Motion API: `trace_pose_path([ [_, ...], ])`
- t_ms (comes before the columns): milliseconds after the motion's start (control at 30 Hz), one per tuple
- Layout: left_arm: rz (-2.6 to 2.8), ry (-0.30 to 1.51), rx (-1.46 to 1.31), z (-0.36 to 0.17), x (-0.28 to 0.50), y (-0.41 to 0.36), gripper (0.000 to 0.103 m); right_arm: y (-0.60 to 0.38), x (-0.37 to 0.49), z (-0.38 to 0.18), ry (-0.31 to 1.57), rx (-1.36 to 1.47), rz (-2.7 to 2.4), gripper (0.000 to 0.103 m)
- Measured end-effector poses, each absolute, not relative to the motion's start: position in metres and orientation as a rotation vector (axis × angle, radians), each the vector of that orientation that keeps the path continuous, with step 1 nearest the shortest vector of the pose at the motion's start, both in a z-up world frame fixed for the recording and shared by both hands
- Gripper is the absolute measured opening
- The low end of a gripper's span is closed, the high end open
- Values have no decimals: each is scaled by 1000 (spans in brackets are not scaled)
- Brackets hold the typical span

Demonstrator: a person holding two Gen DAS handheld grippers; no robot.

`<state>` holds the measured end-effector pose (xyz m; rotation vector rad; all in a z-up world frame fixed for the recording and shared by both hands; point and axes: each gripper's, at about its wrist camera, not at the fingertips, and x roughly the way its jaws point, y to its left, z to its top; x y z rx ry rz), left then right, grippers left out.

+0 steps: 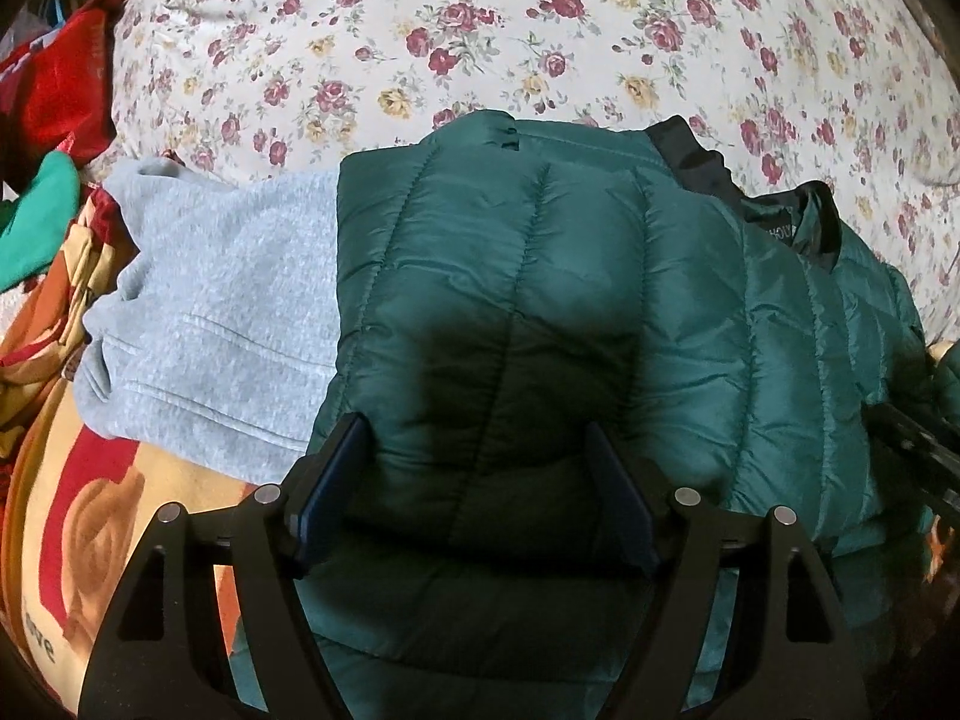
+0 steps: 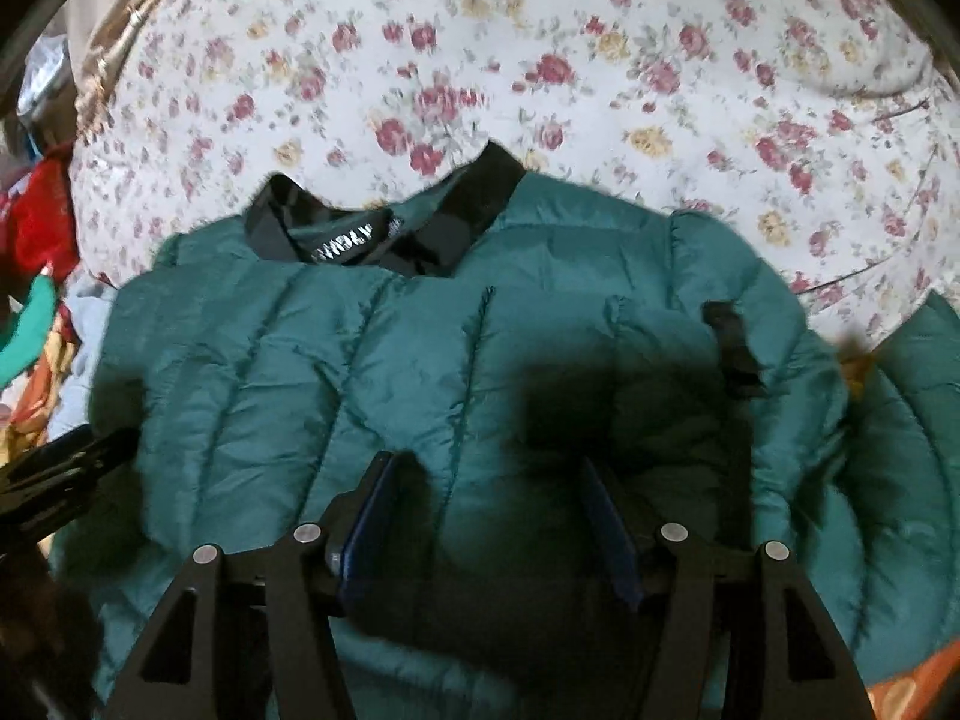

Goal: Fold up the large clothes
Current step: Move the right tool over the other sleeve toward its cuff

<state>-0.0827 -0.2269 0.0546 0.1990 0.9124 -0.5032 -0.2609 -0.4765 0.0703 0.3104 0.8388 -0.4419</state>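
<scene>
Green puffer jacket [image 1: 540, 276] lay spread on the bed, directly ahead of and beneath both tools, collar [image 2: 384, 228] toward the floral quilt [image 1: 480, 30]. Left tool [image 1: 474, 480] and right tool [image 2: 489, 516] hovered over the jacket, fingers apart, gripping nothing. Beside the jacket, leftward: grey sweatshirt [image 1: 210, 300], cluttered bedding.

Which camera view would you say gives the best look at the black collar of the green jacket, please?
The right wrist view: the black collar sits near centre, showing its curve and the label, though slightly blurred. The left wrist view shows the collar only at the green jacket's far right, squeezed sideways.
</scene>
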Motion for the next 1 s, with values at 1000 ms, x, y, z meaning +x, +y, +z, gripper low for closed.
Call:
trace_pose_path([
  [1000,-653,782,194,125,-195,-223,76,-426,-334,121,795,252,-505,73],
])
